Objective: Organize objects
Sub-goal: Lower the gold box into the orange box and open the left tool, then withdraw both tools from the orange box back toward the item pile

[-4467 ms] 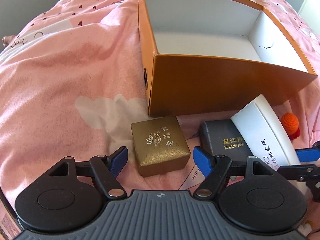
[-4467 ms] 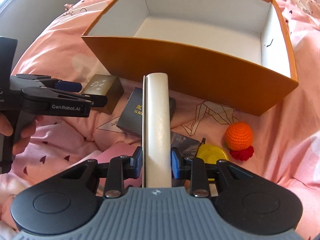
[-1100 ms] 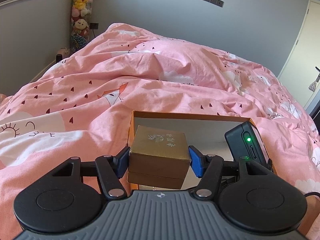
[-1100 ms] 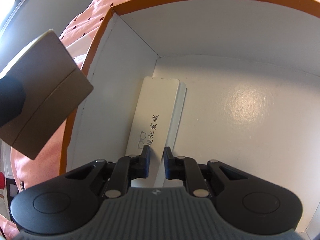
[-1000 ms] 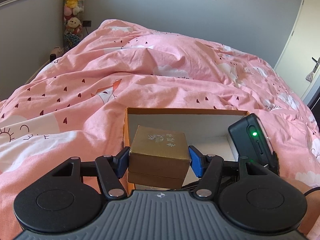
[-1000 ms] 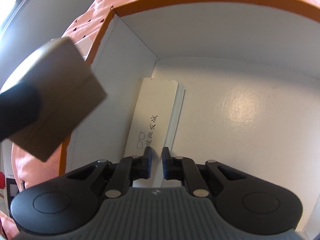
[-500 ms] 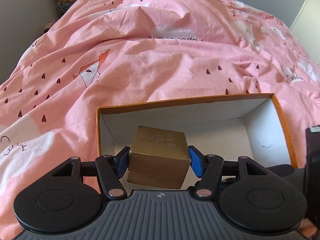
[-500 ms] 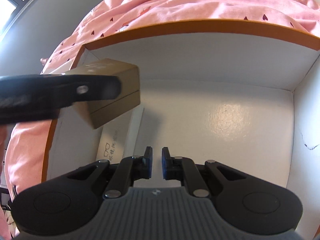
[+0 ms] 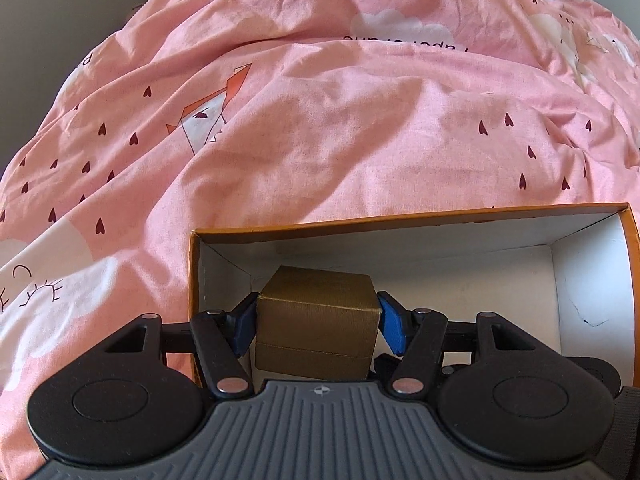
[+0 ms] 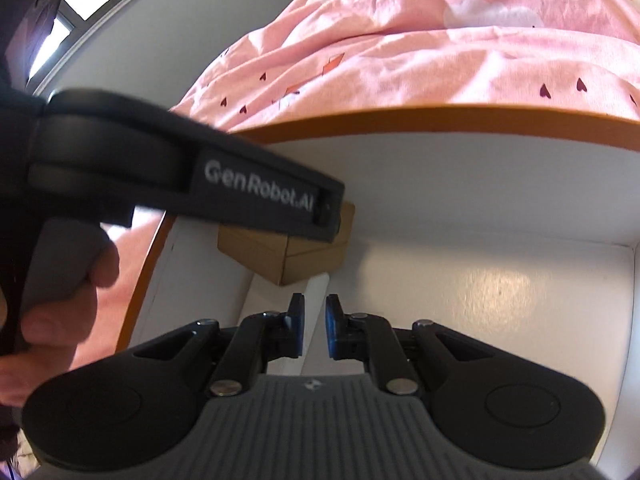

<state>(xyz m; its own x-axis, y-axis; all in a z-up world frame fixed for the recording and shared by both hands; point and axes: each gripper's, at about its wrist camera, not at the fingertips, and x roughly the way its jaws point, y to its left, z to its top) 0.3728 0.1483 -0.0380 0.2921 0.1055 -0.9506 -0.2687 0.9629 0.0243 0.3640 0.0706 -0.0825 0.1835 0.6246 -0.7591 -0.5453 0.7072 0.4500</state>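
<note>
My left gripper [image 9: 316, 314] is shut on a small gold box [image 9: 316, 320] and points steeply down into the left end of the orange cardboard box [image 9: 400, 218]. From the right wrist view, the gold box [image 10: 276, 256] hangs low inside the orange box [image 10: 440, 118], near its left wall. The left gripper's black body [image 10: 160, 184] crosses in front of it. Just below the gold box a white glasses case [image 10: 318, 284] lies on the box floor. My right gripper [image 10: 315, 312] hovers over the case's near end, shut with nothing between its pads.
A pink duvet [image 9: 320, 100] with small hearts and clouds surrounds the orange box. The white floor [image 10: 500, 292] to the right of the case is bare. A person's hand [image 10: 60, 304] grips the left gripper's handle at the left.
The left gripper has tipped downward and carried the gold box lower into the orange box's left end. The right gripper has drawn back, and the left gripper's body now crosses its view.
</note>
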